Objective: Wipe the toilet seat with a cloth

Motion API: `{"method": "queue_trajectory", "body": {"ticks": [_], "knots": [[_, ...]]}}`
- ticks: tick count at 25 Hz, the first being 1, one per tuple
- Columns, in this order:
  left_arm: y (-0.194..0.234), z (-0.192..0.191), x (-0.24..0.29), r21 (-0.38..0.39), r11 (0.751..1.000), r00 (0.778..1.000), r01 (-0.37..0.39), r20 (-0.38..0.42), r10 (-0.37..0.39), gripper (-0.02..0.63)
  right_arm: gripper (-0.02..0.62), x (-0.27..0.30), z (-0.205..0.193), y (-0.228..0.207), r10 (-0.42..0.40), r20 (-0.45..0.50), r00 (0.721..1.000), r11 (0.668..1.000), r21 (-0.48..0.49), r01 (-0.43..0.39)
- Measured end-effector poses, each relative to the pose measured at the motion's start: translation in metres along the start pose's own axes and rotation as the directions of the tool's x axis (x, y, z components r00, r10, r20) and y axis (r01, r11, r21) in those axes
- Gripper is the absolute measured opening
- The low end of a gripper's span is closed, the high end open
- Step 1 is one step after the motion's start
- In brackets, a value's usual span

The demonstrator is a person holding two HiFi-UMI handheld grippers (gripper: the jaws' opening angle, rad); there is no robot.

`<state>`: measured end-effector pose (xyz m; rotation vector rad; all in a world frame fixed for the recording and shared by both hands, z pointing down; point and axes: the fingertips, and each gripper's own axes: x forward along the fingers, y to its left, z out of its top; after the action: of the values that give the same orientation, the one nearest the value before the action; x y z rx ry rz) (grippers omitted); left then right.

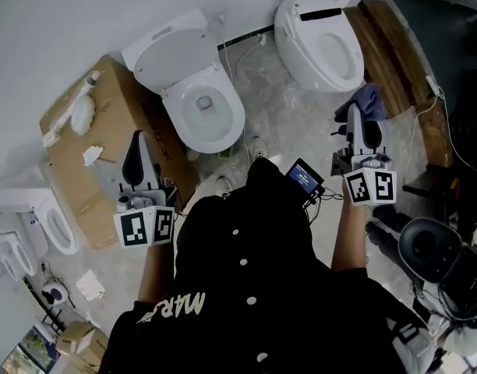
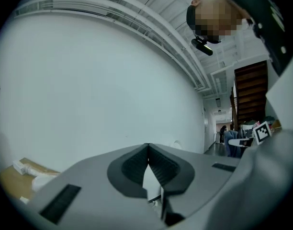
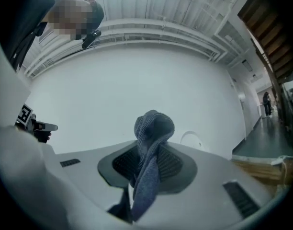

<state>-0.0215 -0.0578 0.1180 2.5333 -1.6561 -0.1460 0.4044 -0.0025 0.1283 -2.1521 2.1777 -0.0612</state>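
- Two risks are standing out, as I am judging it; the cloth (image 3: pixel 154 121) is sitting bunched in the right gripper (image 3: pixel 149 148) with only a small knob poking past the fingertips, so hard plastic rather than fabric may be rubbing the toilet seat (image 1: pixel 235 123) once wiping is starting.
- Sideways pressure against the rim is likely to be tugging that bunch loose; a long tail is hanging down below the pads, and nothing is showing how deep the grip is biting.
- Choosing the wrong bowl is also possible; a second toilet (image 1: pixel 295 41) is standing near the right gripper, closer to it than the one straight ahead.
- Right fingers are clamping on the cloth; it is running up between the ribbed pads and bulging above them; in the head view it is showing as a dark blue wad at the gripper's far end, well apart from either bowl.
- Left gripper (image 2: pixel 147 150) is keeping nothing between its fingers, whose tips are meeting; it is hovering over the edge of a cardboard box (image 1: pixel 67 170) beside the nearer toilet, whose lid (image 1: pixel 164 45) is standing raised.
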Motion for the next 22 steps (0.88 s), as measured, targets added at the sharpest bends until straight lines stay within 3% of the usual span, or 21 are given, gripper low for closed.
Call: {"method": "queue_trajectory", "body": {"ticks": [6,12,17,22], "knots": [[-0.006,0.003,0.021,0.014,0.986,0.986,-0.169,0.007,0.169,0.009,0.091,0.098,-0.02,-0.01,0.206,-0.08,0.975,0.978,-0.008,-0.207],[-0.003,-0.009,0.027,0.02,0.955,0.955,-0.295,-0.017,0.295,0.009,0.091,0.175,-0.054,0.001,0.382,-0.171,0.908,0.918,-0.044,-0.395],[-0.002,-0.018,0.026,0.0,0.916,0.915,-0.401,-0.039,0.401,0.009,0.091,0.231,-0.087,0.034,0.556,-0.262,0.789,0.802,-0.081,-0.592],[0.007,-0.035,0.013,0.022,0.896,0.893,-0.444,-0.074,0.444,0.009,0.091,0.262,-0.15,0.075,0.675,-0.371,0.637,0.633,-0.151,-0.759]]}}
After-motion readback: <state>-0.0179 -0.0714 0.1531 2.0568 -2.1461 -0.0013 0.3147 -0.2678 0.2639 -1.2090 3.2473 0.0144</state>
